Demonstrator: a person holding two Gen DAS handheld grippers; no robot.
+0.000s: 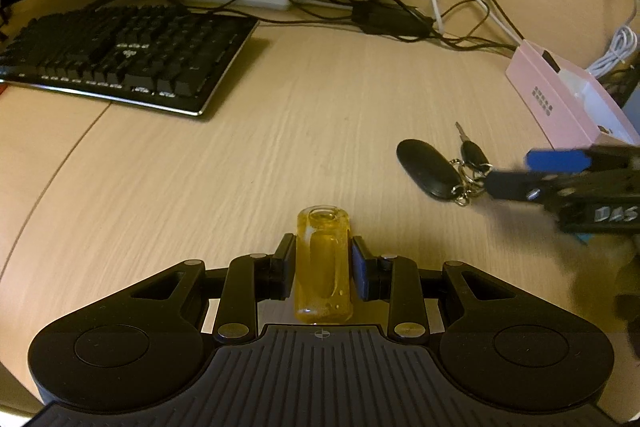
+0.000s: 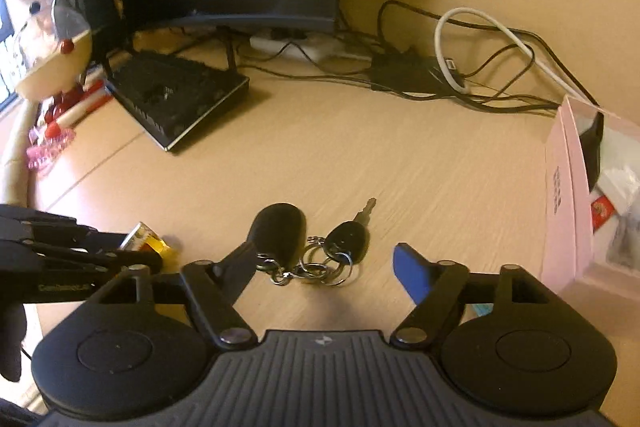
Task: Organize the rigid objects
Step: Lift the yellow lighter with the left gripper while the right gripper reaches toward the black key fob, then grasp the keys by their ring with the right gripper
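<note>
Left hand-held gripper [image 1: 320, 267] clamps amber bottle [image 1: 323, 263] — label hidden

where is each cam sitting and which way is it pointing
Left wrist: on the left gripper, looking forward and down over the desk toward the keyboard; its fingers clamp a yellow bottle.
Right wrist: on the right gripper, aimed down at the key bunch between its open fingers.
Shared: keys, keyboard, pink box, and each other's gripper.

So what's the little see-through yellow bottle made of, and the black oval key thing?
The see-through yellow bottle looks like glossy glass or clear plastic: light passes through and its rim shines. The black oval key fob seems smooth matte plastic, with shiny metal rings.
</note>
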